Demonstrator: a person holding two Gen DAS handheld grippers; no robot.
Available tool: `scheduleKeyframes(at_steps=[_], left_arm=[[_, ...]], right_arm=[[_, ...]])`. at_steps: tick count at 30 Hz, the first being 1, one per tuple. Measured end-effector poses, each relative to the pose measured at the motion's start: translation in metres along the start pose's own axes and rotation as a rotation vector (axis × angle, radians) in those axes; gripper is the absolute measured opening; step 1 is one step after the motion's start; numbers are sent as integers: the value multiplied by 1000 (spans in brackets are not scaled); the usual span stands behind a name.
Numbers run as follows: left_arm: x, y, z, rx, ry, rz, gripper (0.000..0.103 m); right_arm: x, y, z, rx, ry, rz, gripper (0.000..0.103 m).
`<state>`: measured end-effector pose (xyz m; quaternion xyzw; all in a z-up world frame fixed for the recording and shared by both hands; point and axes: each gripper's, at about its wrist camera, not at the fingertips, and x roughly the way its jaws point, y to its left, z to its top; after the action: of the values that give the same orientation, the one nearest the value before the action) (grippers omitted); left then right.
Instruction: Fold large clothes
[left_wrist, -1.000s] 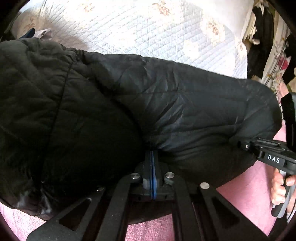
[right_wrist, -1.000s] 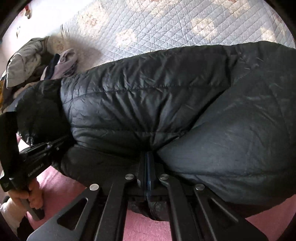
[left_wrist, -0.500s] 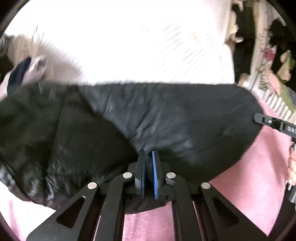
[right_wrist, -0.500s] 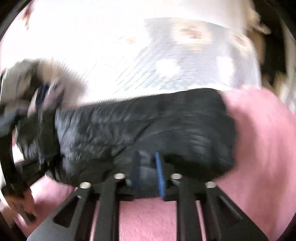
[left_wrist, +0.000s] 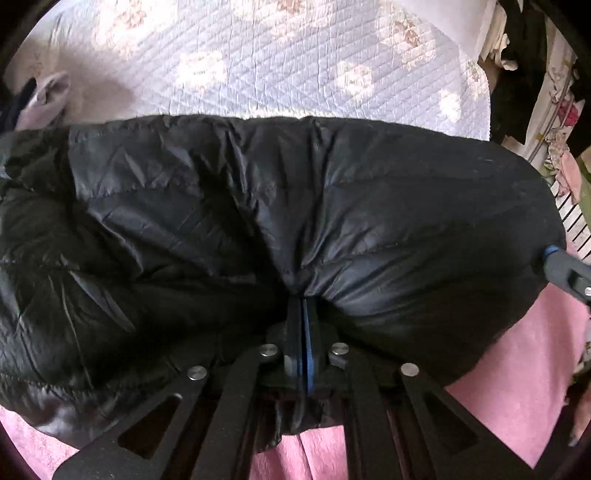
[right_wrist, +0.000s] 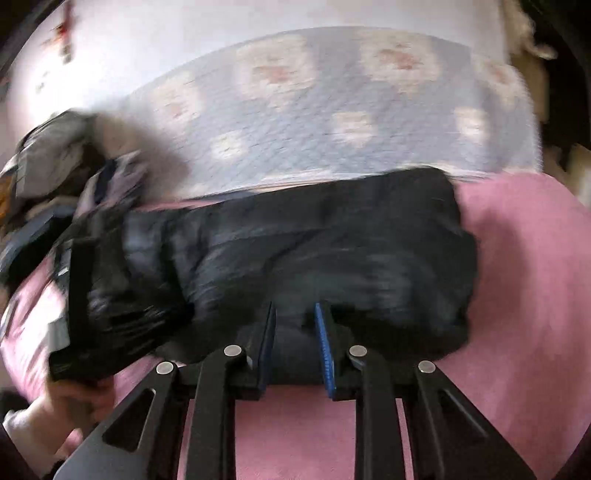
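1. The right gripper (right_wrist: 294, 325) is now standing with its jaws apart, padding bulging between them but unclamped; a second ago they were pinched shut on the black puffer jacket (right_wrist: 295, 251).
2. The left gripper (left_wrist: 302, 317) is still pinching a pleat of the jacket's near edge, its blue pads pressed together.
3. The jacket is lying as a folded bundle on the pink blanket (right_wrist: 517, 295), its far edge reaching the floral quilt (left_wrist: 295, 74).
4. This is reading as the fold being laid down, with the left release remaining.
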<state>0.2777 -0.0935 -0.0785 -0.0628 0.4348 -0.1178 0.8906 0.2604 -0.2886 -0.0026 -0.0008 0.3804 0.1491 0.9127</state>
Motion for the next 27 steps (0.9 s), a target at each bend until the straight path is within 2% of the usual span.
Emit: scheduleKeyframes(at_steps=[1, 3, 6, 8, 12, 14, 16, 17, 21, 22, 25, 27], left_arm=[[0, 1, -3, 5, -25, -8, 4], [2, 11, -8, -18, -76, -68, 4], [3, 33, -9, -131, -70, -173, 3], [4, 33, -10, -138, -75, -185, 3], [4, 32, -6, -135, -75, -183, 3], [4, 35, -8, -152, -72, -197, 3], [4, 39, -12, -168, -66, -201, 3], [4, 39, -13, -169, -65, -200, 3], [4, 41, -14, -174, -67, -199, 3], [4, 42, -14, -175, -69, -198, 3], [4, 43, -15, -173, -73, -196, 3], [2, 41, -16, -162, -79, -187, 3]], right_arm=[[1, 8, 5, -8, 5, 15, 24], [9, 21, 16, 5, 41, 41, 24], [44, 30, 33, 80, 136, 144, 24], [69, 38, 41, 83, 180, 145, 24], [138, 50, 52, 131, 327, 187, 20], [165, 54, 53, 145, 374, 172, 16], [183, 58, 60, 148, 383, 140, 14], [190, 59, 65, 154, 387, 119, 9], [223, 54, 90, 201, 397, 65, 4], [235, 53, 95, 198, 413, 47, 0], [260, 50, 103, 205, 413, -5, 0], [253, 46, 110, 229, 393, 1, 0]])
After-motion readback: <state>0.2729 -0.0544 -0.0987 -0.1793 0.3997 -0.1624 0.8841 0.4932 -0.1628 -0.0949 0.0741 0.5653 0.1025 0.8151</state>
